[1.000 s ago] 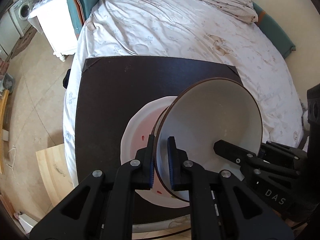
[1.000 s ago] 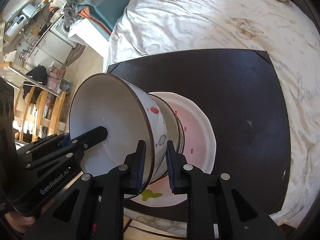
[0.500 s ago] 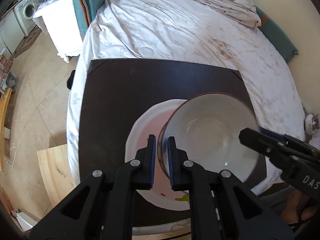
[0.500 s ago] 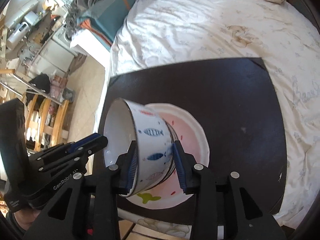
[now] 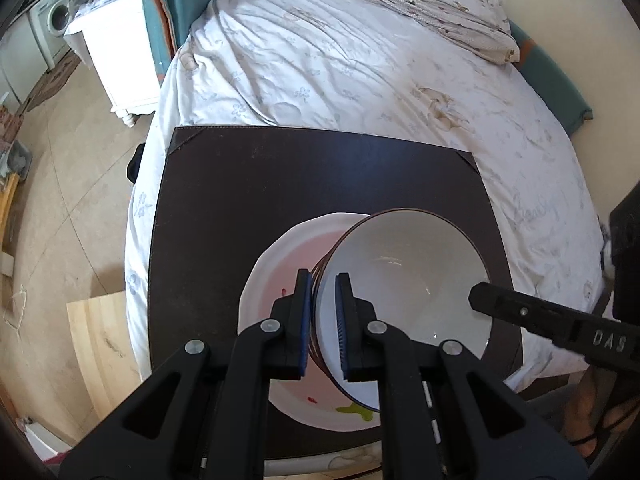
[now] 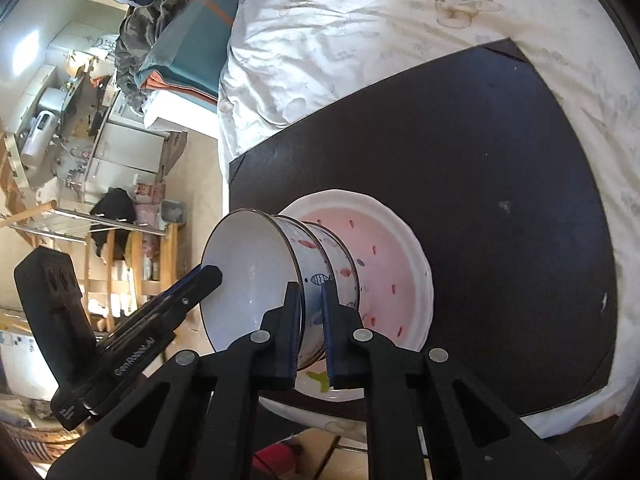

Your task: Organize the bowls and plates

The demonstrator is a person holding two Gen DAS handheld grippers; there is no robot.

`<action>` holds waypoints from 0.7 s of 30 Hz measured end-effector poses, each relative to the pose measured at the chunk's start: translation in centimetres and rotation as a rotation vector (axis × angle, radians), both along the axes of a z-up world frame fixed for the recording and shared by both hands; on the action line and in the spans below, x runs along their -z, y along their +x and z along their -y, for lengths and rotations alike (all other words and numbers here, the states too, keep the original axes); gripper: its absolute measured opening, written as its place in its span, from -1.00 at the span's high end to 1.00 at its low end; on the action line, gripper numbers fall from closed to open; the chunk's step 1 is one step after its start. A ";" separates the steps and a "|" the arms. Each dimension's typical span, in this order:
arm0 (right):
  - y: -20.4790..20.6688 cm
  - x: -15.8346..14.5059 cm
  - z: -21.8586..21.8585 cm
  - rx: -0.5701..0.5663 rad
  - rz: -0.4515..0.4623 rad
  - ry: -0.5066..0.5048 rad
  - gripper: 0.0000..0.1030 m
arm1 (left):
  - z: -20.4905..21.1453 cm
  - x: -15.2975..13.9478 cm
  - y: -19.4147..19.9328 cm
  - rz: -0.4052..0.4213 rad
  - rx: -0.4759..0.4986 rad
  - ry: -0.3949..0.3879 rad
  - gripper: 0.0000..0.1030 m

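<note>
Two bowls sit nested on the pink plate (image 6: 384,264), steadied from opposite sides. Left tongs (image 5: 323,312) pinch the upper bowl (image 5: 404,280) at its near rim; right tongs (image 6: 311,320) clamp the opposite wall (probably so it settles evenly into the lower bowl (image 6: 340,256)).

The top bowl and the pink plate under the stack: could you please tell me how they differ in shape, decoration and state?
The top bowl is deep with steep walls; the pink plate is wide and shallow. The bowl has a dark rim, a plain white inside and fish drawn outside; the plate is pink inside with small coloured marks. The left tool and right tool each pinch the bowl's rim; the plate rests ungripped on the dark mat. Both are round and largely white.
</note>
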State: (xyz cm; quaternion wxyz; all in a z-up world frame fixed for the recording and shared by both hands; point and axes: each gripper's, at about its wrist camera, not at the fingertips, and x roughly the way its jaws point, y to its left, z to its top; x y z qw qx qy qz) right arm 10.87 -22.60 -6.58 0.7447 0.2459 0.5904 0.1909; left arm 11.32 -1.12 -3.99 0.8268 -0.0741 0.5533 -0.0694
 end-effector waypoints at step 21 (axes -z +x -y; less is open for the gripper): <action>0.1 5.7 5.4 0.051 -0.113 -0.117 -0.22 | -10.2 8.0 0.0 -0.229 -0.258 -0.169 0.58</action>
